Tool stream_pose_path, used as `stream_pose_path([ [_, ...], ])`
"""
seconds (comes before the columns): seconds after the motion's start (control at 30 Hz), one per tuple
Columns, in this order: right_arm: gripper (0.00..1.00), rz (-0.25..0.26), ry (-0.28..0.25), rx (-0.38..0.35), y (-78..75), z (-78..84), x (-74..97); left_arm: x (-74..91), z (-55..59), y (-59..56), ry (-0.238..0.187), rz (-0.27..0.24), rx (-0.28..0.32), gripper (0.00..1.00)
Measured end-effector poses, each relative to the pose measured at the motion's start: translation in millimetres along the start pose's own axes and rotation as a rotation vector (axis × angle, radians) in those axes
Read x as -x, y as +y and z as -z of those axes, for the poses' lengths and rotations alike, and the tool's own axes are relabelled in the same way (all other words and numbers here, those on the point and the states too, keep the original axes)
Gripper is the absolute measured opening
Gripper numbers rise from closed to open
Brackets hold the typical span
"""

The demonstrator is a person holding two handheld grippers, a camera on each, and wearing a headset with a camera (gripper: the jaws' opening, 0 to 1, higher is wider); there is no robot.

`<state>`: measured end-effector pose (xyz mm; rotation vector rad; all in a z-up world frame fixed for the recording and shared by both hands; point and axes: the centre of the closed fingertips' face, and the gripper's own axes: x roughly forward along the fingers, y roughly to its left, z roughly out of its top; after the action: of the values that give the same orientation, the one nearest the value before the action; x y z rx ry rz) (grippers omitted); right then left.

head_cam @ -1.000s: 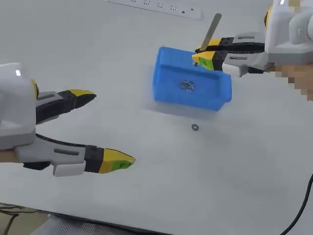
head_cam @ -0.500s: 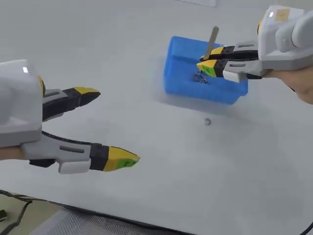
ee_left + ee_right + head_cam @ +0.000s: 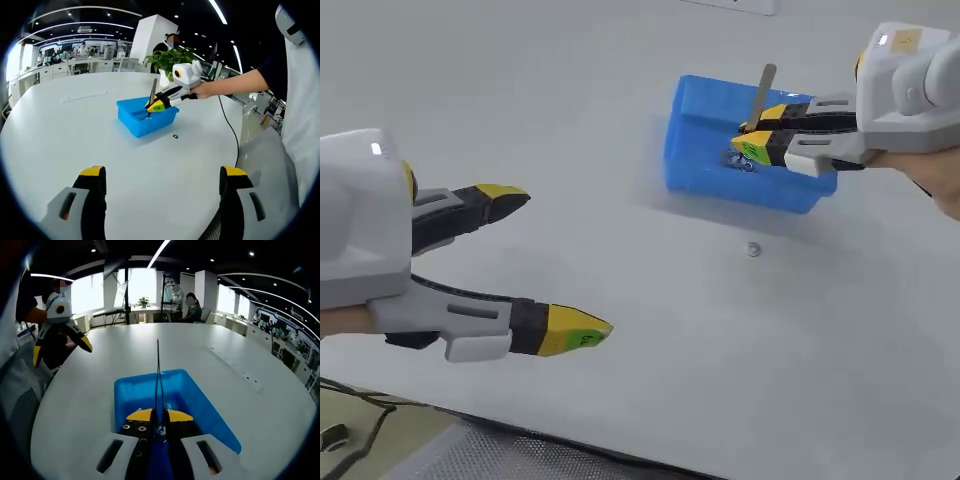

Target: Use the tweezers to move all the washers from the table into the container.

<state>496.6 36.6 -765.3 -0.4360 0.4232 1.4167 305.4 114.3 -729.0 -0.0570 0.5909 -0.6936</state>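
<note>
Big white table [image 3: 620, 100] in an open office. Our right gripper [image 3: 752, 140] pinches the tweezers [image 3: 761, 90] over the blue container [image 3: 700, 175]; our left gripper [image 3: 560, 262] hangs wide open. One washer [image 3: 752, 249] lies near the container. It looks tiny, light and slippery, so we'd nip its rim.

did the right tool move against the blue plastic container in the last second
Yes. The right tool, shut on the thin metal tweezers, has shifted from the far rim of the blue plastic container toward the small metal washers lying inside it.
</note>
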Motion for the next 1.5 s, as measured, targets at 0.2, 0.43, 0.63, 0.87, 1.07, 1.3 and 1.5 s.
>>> stream_pose_path([
  [0.2, 0.08, -0.012, -0.006, 0.019, 5.6, -4.1, -0.2, -2.7, -7.5, 6.5, -0.006, -0.025, -0.026, 0.99],
  [0.43, 0.07, 0.0, -0.01, 0.031, 4.6, -13.4, 7.3, -17.5, -31.8, 20.9, -0.044, -0.046, -0.076, 0.96],
  [0.63, 0.07, 0.002, -0.018, 0.042, 6.4, -19.4, 10.8, -43.3, -105.3, 34.6, -0.17, -0.041, -0.203, 0.83],
  [0.87, 0.07, 0.001, -0.024, 0.045, 12.5, -24.3, 11.3, -83.1, -150.0, 39.0, -0.209, 0.013, -0.246, 0.69],
  [1.07, 0.08, 0.0, -0.01, 0.052, 15.5, -24.4, 13.9, -112.0, -166.4, 27.1, -0.183, 0.125, -0.27, 0.43],
  [1.3, 0.08, -0.01, -0.003, 0.049, 17.1, -20.7, 21.2, -128.6, -174.0, 13.8, -0.15, 0.22, -0.347, 0.22],
  [1.5, 0.08, -0.024, -0.001, 0.06, 20.9, -21.0, 21.9, -137.0, -165.3, 7.0, -0.092, 0.27, -0.38, 0.19],
])
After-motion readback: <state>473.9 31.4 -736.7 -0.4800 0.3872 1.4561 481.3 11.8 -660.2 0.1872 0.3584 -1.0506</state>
